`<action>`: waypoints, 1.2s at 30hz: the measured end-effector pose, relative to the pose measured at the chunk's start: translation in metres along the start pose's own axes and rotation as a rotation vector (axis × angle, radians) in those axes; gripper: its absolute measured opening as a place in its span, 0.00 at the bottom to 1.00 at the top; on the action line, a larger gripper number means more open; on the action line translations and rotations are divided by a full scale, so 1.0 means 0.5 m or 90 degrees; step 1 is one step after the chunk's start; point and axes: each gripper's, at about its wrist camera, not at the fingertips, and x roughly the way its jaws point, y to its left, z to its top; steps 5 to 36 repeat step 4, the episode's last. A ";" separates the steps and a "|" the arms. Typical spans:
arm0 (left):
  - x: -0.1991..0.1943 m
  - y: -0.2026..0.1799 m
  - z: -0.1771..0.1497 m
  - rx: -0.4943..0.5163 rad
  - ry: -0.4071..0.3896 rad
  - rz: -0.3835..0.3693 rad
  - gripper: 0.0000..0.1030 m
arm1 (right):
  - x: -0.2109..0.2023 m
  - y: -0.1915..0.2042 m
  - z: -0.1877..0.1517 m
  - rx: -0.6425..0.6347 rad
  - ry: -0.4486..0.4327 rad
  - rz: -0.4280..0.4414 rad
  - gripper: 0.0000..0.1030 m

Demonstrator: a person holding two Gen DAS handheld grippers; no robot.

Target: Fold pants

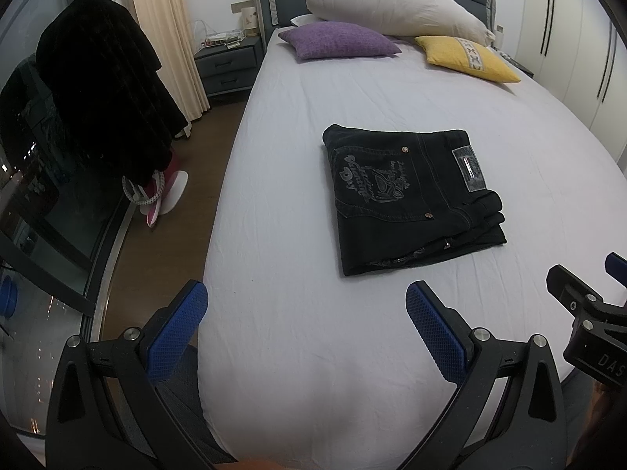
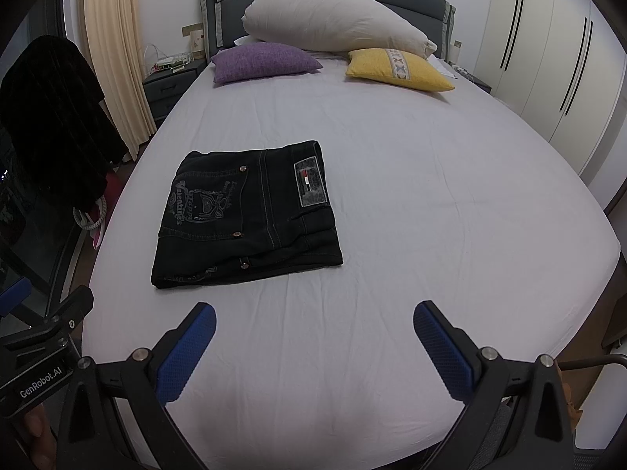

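Black jeans [image 1: 411,196] [image 2: 247,211] lie folded into a compact rectangle on the white bed sheet [image 1: 313,333] [image 2: 431,215], back pocket print and waistband label facing up. My left gripper [image 1: 307,305] hovers open near the foot of the bed, short of the jeans, nothing between its blue pads [image 1: 178,333]. My right gripper [image 2: 313,325] is also open and empty, held above the sheet to the right of and nearer than the jeans. The right gripper's body [image 1: 588,313] shows at the right edge of the left wrist view, the left gripper's body [image 2: 43,344] at the left edge of the right wrist view.
A purple cushion [image 2: 266,62], a yellow cushion [image 2: 395,68] and a long white pillow [image 2: 333,19] lie at the headboard. A nightstand [image 1: 229,62], curtain [image 1: 168,31] and dark garment on a stand [image 1: 106,86] are left of the bed. White wardrobe doors [image 2: 548,58] stand right.
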 end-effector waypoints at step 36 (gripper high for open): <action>0.001 0.000 0.001 0.008 -0.005 0.002 1.00 | 0.001 -0.005 -0.006 -0.001 0.001 -0.001 1.00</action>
